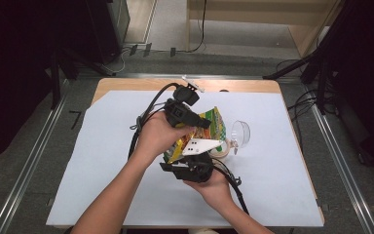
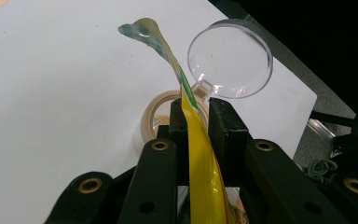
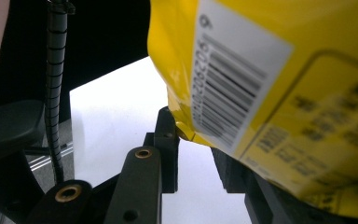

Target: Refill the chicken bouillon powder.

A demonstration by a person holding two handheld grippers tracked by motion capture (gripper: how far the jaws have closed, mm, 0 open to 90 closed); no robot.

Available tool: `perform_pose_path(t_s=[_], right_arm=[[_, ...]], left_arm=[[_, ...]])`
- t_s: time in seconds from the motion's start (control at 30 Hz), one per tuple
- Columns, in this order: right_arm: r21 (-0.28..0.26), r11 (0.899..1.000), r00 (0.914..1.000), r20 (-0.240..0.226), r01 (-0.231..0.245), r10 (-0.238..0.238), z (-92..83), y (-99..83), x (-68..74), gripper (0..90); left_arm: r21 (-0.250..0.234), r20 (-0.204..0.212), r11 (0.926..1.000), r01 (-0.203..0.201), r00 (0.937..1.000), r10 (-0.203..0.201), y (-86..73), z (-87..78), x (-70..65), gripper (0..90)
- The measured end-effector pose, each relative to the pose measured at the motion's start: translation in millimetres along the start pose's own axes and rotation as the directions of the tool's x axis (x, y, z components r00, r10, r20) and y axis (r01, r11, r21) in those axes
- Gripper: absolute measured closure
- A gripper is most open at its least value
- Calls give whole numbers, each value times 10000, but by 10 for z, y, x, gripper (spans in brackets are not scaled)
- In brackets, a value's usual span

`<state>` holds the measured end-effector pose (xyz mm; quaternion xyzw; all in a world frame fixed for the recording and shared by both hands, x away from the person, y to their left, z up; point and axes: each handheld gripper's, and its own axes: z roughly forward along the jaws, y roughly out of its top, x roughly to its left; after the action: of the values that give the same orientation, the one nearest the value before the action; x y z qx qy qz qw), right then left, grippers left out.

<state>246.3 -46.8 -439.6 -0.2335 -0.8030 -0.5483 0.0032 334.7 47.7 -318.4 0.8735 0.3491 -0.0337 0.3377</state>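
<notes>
Both claws pinch the crinkly yellow snack bag [image 1: 209, 127] — left gripper [image 2: 198, 122], right gripper [image 3: 193, 156] — over the round tan jar [image 2: 156, 120] (open). A tilt too far could spill bits onto the white table sheet [image 1: 102, 146].

My grippers are matt black plastic with brass-coloured rivets; the left gripper [image 2: 196, 121] shows them clearly. The pouch [image 3: 279, 93] is glossy yellow film with a white printed barcode label. The lid [image 2: 230, 58] is clear, smooth plastic. The jar [image 2: 156, 119] has a beige plastic rim. The table cover [image 1: 107, 161] is matt white paper over a wooden table [image 1: 126, 84].
</notes>
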Motion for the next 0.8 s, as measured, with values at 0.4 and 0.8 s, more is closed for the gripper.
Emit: perform_pose_path(t_s=[0.4,0.8], right_arm=[[-89,9997,9997,-60,-245,245,-2,-12,-4,737],[-91,9990,9990,-83,-430,429,-5,-9,-10,735]], left_arm=[[16,70,10000,58,10000,-58,8,25,12,801],[96,289,9996,283,9992,-285,28,54,86,799]])
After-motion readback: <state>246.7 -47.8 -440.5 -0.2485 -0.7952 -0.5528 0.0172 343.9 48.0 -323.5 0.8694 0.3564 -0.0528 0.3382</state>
